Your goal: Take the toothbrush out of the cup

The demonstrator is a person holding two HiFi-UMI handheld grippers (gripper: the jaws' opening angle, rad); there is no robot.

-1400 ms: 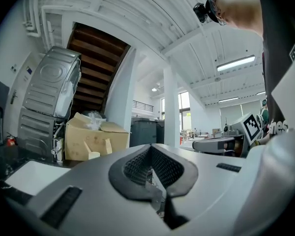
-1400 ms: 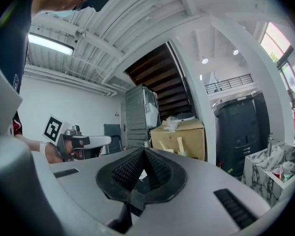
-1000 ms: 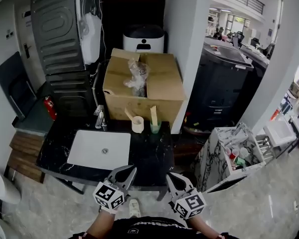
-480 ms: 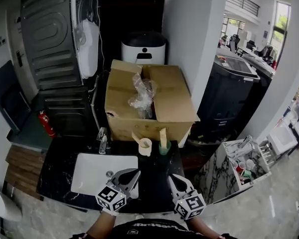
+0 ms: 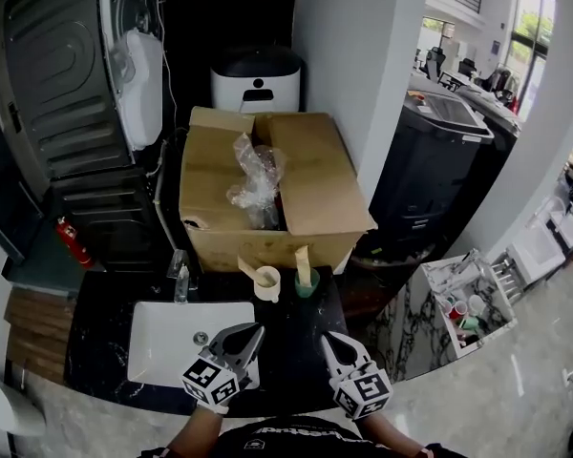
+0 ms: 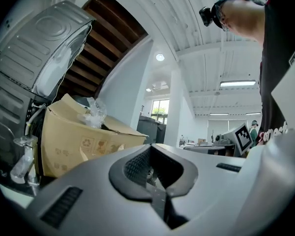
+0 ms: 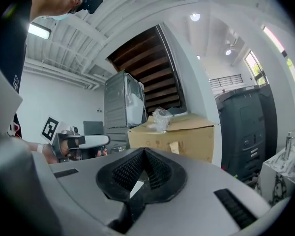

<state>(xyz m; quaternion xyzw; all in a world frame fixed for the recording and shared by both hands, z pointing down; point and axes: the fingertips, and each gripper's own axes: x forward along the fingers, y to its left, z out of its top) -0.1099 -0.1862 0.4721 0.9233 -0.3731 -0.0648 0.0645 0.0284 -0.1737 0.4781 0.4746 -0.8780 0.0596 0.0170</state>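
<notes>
L gripper point(image 5: 255, 329): jaws shut, pads together, nothing btw them. R gripper point(image 5: 326, 337): same, shut & empty. Both are held level at the bottom of head view, over the near part of the black counter point(image 5: 291, 313). Marker cubes face the person, tips point toward the back. L tips are at the right edge of the white sink point(image 5: 167, 337). R tips are over bare counter, just right of L.

Cups: beige cup point(image 5: 266, 281) & green cup point(image 5: 307, 285) stand side by side at the back of the counter, both upright. They're right of the faucet point(image 5: 180, 281) and just in front of the cardboard box point(image 5: 310, 184).
- Beige cup: thin pale handle point(image 5: 245, 266) leans out to upper left.
- Green cup: flat pale stick point(image 5: 303, 260) stands near upright.

Too small to tell which of the two is the toothbrush. Either way it's in a cup, well apart from both grippers.

Box is open on top w/ a crumpled clear plastic bag point(image 5: 254, 175) sticking out. Both gripper views look past closed jaws at the box front.
</notes>
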